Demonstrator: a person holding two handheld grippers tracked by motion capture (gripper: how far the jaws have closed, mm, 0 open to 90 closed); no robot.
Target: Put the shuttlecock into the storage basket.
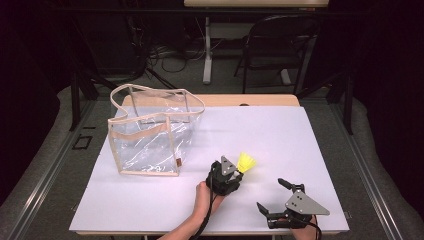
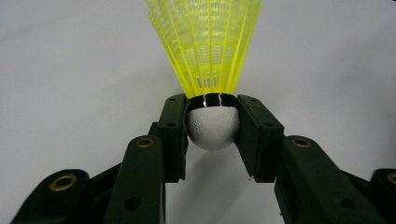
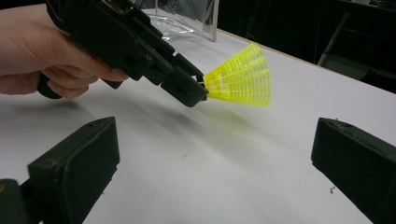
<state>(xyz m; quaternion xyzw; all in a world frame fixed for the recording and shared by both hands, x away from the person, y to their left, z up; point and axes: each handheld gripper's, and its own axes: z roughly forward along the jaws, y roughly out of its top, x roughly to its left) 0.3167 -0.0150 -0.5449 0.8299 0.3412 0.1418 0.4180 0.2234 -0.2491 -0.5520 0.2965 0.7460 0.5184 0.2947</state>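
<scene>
Nearest the person's edge of the white table (image 1: 150,200), the right gripper (image 1: 270,196) sits low over the surface with its jaws spread wide and nothing between them; in the right gripper view the two black pads stand far apart with bare tabletop in the gap. It lies to the right of the shuttlecock and closer to the person.

A little farther in, the left gripper (image 1: 239,174) is clamped on the yellow shuttlecock (image 1: 246,162). In the left gripper view its pads press on either side of the white cork head (image 2: 213,127), just below the dark band, and the yellow skirt (image 2: 208,42) fans out away from the jaws. The right gripper view shows the shuttlecock lifted clear of the table, skirt pointing away from the left hand (image 3: 44,51).

Beyond the shuttlecock and to its left, well apart from it, stands the clear plastic bag (image 1: 150,132) with beige trim, upright and open at the top.
</scene>
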